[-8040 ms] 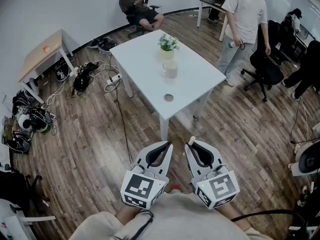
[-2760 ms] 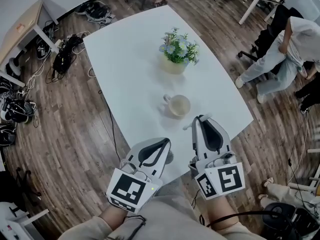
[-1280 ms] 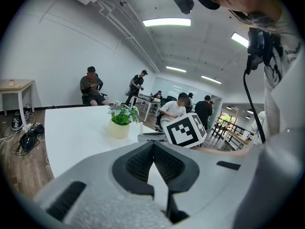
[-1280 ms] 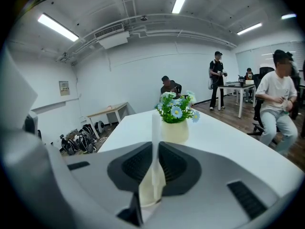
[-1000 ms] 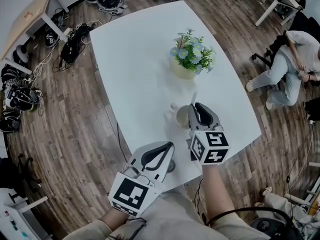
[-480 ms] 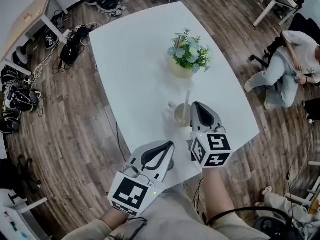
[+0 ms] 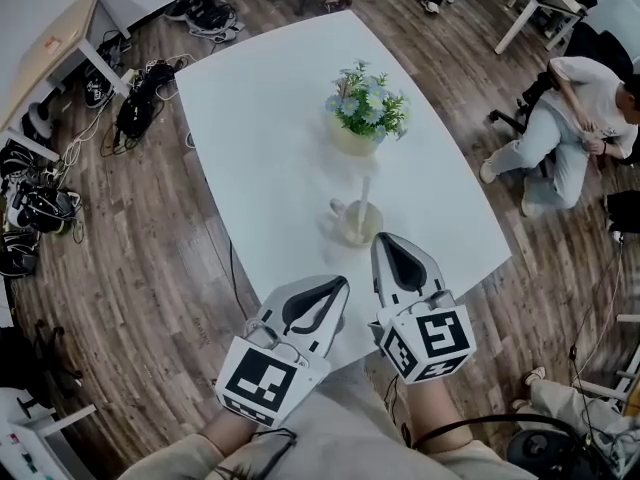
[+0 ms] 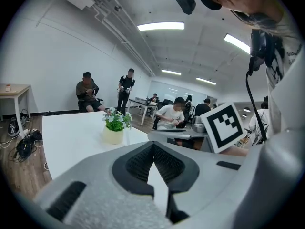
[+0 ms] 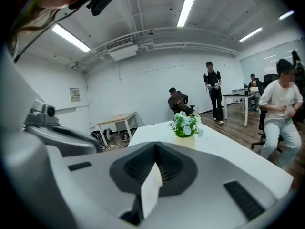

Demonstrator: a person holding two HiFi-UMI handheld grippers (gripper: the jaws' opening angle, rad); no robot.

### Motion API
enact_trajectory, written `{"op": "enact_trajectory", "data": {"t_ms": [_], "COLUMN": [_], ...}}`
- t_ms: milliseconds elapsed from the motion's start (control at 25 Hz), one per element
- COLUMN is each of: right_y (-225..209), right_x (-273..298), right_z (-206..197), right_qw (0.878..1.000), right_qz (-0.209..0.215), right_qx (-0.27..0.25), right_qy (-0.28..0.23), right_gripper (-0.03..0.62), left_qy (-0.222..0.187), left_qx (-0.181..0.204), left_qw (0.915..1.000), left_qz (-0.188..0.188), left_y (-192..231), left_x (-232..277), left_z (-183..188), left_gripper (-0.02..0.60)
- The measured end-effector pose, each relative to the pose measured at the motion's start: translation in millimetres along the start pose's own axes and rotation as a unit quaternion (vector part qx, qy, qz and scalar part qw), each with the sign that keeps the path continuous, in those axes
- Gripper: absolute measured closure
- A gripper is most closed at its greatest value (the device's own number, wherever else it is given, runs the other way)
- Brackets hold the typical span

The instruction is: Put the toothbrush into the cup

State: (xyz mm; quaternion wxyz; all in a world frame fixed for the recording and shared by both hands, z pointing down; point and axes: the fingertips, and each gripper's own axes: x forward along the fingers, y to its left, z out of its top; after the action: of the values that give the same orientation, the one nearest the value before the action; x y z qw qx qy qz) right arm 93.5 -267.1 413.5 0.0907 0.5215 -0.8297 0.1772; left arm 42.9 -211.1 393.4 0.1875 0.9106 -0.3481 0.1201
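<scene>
Finding 1: The toothbrush (image 7: 363,196) stands in the cup (image 7: 357,225), its lower end inside and its shaft rising past the rim, leaning slightly toward the potted plant (image 7: 362,118). It is held up by the cup rim alone; nothing grips it.

Finding 2: The cup sits on the white counter (image 7: 265,118), on the near part of it, between the potted plant and the two tools, with its handle turned to the left in the head view.

Finding 3: The right tool (image 7: 384,239) is held just on the near side of the cup, apart from it. Its own view shows the jaws pressed together with nothing between them. In my judgement it is placed so because its load is delivered and it no longer needs to be at the rim.

Finding 4: The left tool (image 7: 340,283) hangs at the near edge of the counter, further from the cup, its jaws likewise together and empty (it appears to have no part in this step).

Assessment: The task looks complete as things lie. The one risk is the tall toothbrush in a light cup: a knock from the nearby right tool could tip it.
</scene>
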Motion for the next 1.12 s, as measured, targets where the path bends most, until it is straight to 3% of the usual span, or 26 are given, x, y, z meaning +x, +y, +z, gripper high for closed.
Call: {"op": "enact_trajectory", "data": {"t_ms": [320, 680, 1120], "right_y": [41, 70, 103], "right_x": [-44, -73, -105], "right_z": [8, 10, 15], "right_qw": [1.000, 0.999, 0.998], "right_qz": [0.021, 0.029, 0.018], "right_qx": [-0.017, -0.020, -0.040], "right_qy": [-0.013, -0.022, -0.041], "right_gripper": [0.576, 0.576, 0.576], "left_qy": [-0.010, -0.017, -0.039], "left_qx": [-0.005, 0.014, 0.025], "left_qw": [0.9999, 0.9996, 0.9985], "left_qz": [-0.006, -0.016, -0.029], "left_y": [-8, -18, -40], "left_x": [-10, -26, -66], "left_z": [10, 8, 13], "left_gripper": [0.577, 0.578, 0.578]}}
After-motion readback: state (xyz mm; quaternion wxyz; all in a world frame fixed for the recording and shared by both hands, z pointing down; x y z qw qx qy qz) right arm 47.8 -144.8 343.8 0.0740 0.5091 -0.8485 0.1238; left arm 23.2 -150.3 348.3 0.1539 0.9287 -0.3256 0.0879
